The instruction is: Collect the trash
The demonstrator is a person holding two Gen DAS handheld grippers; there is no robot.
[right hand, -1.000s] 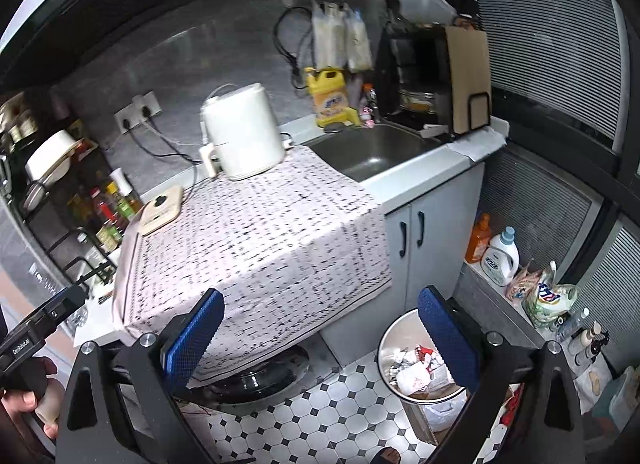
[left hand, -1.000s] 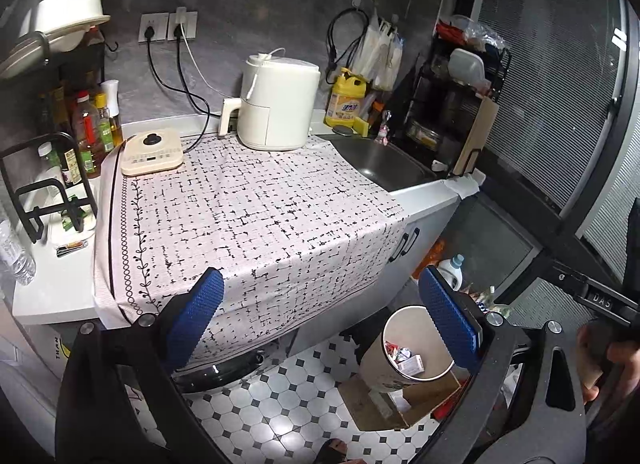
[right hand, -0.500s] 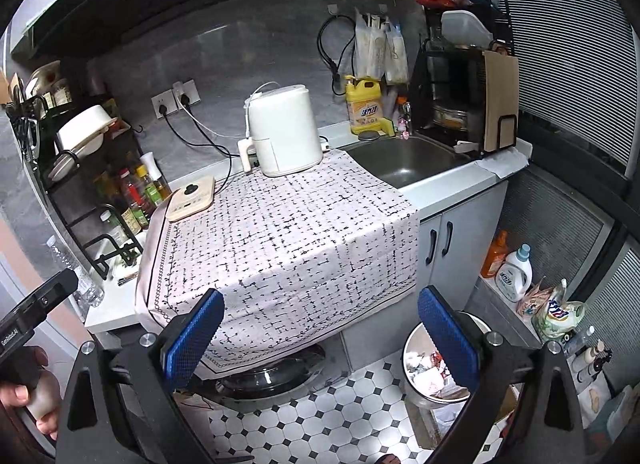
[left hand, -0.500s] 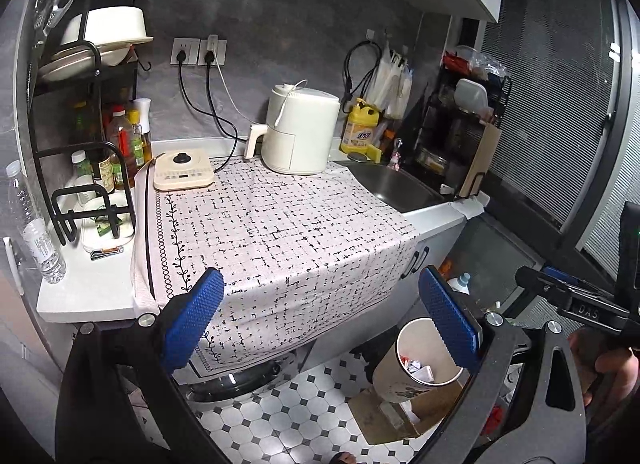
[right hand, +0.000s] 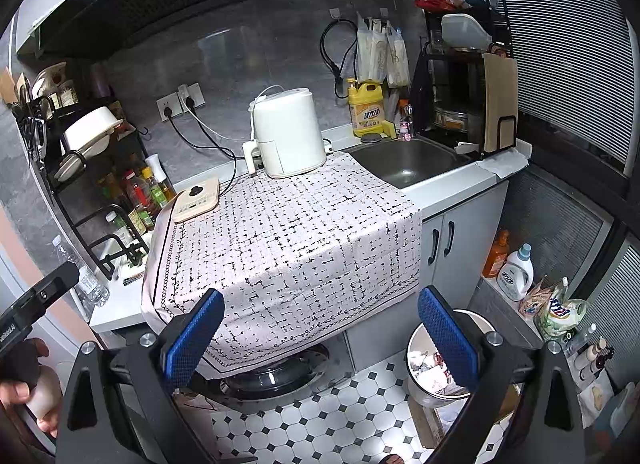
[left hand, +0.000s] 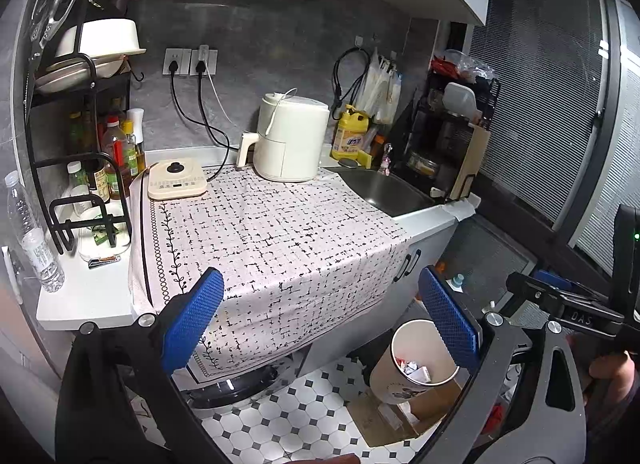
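Left gripper and right gripper: jaws spread wide, holding nothing. Trash bin at 5 o'clock stands upright (long axis vertical, mouth upward), wrappers inside.

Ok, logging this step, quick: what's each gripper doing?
Left gripper: open, holding nothing.
Right gripper: open, holding nothing.

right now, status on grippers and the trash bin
Left gripper open, empty. Right gripper open, empty. Bin on floor by cabinet, trash inside. No loose trash seen on cloth; nothing blocking.
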